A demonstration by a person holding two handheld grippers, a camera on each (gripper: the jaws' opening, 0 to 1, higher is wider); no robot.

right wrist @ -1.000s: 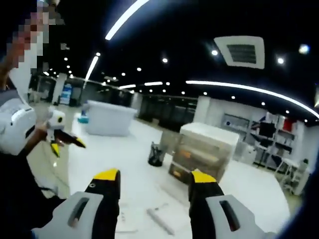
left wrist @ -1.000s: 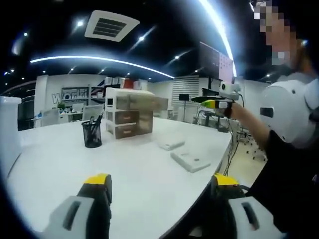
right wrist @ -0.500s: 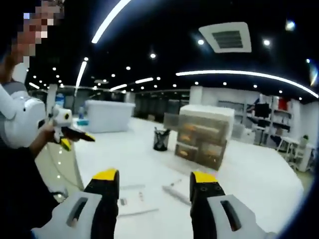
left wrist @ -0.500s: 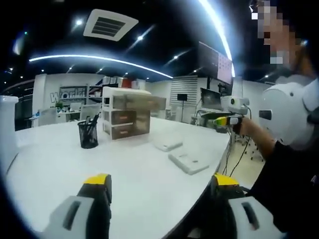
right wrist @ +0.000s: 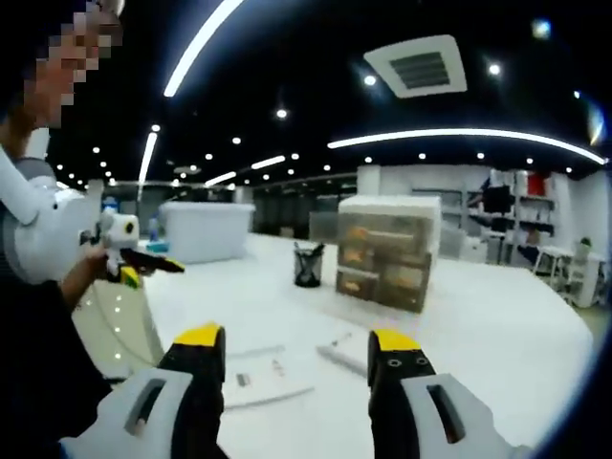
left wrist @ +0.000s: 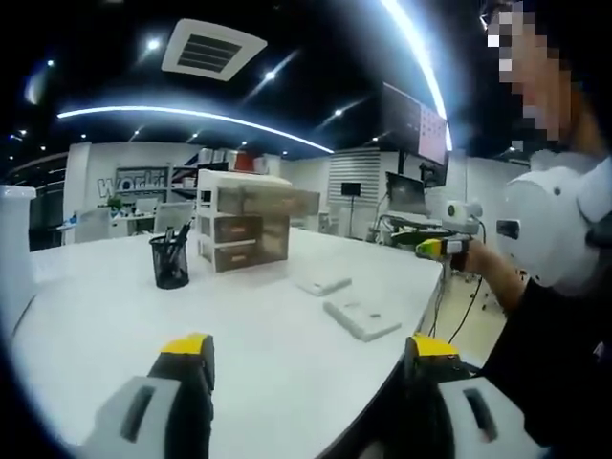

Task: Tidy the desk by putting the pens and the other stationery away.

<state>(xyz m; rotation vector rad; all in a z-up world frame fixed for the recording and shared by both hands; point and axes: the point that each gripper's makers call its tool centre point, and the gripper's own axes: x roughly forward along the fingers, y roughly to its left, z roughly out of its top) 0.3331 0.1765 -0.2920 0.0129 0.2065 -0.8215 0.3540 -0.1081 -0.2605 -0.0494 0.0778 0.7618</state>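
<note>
Two flat white stationery pieces (left wrist: 361,316) lie near the bench (left wrist: 115,316) edge, beside a black pen cup (left wrist: 170,261) and drawers (left wrist: 244,218). Both left tongs (left wrist: 306,368) and right tongs (right wrist: 298,359) gape wide, empty. Right tongs have dipped lower than before.

Probably office: desks (left wrist: 287,325), shelves (right wrist: 512,206), monitors (left wrist: 413,122).

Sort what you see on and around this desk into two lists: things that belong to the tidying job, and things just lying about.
Job:
pen cup, holding pens
drawer unit
flat white pieces on the desk
small items near the desk edge
left claw, right claw, both open

Lying about:
white bin
shelves
wall screen
</note>
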